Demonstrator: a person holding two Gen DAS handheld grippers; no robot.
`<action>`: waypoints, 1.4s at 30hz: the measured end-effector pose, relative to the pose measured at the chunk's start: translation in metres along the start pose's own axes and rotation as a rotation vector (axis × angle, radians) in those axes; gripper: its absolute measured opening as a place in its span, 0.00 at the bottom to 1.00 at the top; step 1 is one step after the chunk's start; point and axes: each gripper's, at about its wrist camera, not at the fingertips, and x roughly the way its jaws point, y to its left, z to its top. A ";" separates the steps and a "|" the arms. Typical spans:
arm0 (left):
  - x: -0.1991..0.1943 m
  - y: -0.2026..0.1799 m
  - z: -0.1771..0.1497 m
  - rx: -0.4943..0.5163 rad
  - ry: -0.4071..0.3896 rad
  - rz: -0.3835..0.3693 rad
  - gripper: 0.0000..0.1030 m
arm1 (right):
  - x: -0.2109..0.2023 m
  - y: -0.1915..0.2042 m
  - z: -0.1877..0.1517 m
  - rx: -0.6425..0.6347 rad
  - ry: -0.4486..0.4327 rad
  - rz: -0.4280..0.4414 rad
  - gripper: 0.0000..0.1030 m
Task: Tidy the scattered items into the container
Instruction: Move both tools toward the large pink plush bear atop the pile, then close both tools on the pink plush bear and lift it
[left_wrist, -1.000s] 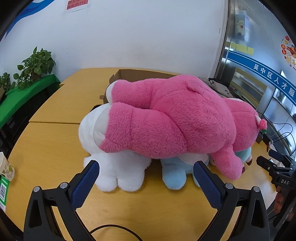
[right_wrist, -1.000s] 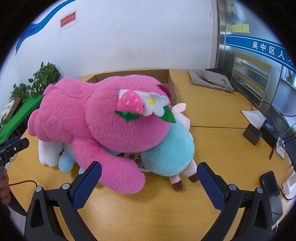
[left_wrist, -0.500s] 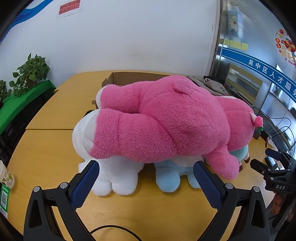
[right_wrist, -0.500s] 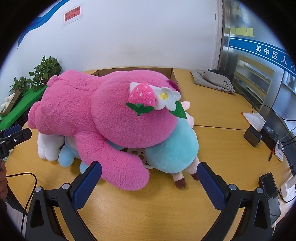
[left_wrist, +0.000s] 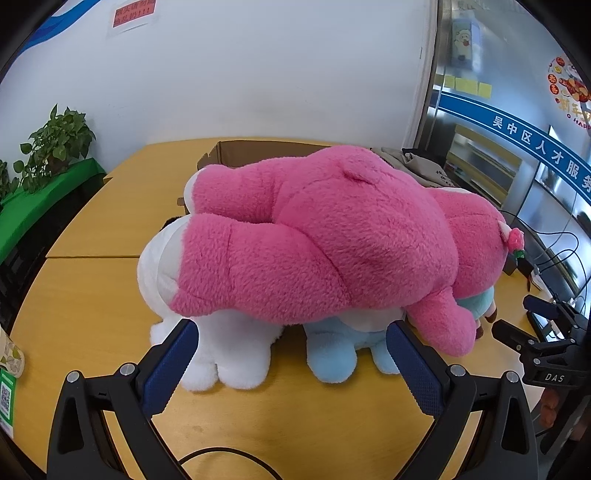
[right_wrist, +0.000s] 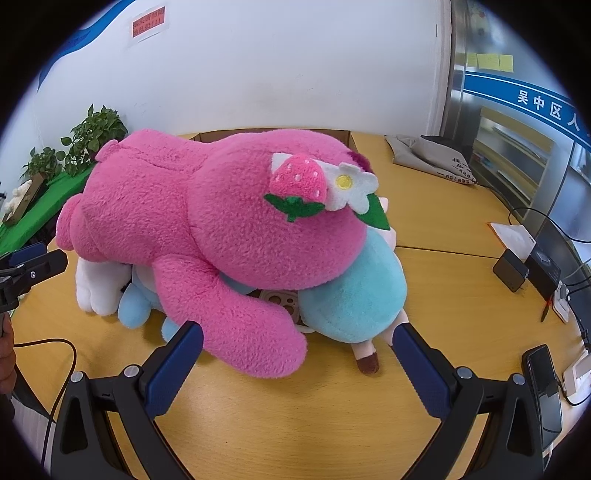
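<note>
Pink plush bear lying atop white plush and blue plush on tabletop; left hand-held gripper and right hand-held gripper both gaping wide, holding nothing.

three plush toys, one cardboard box, two potted plants

Bare table lies in front of both spread grippers. The pink plush sprawls over the white and blue ones, blocking the box behind. Far right, a phone and cables crowd the edge.
</note>
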 end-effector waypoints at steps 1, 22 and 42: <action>0.000 0.000 0.000 -0.001 0.000 0.002 1.00 | 0.000 0.000 0.000 -0.001 -0.001 0.002 1.00; -0.002 0.006 0.035 -0.048 0.008 -0.133 1.00 | -0.010 0.002 0.017 -0.005 -0.049 0.108 1.00; 0.087 0.003 0.099 -0.044 0.176 -0.336 0.83 | 0.073 -0.020 0.092 0.055 -0.004 0.222 0.75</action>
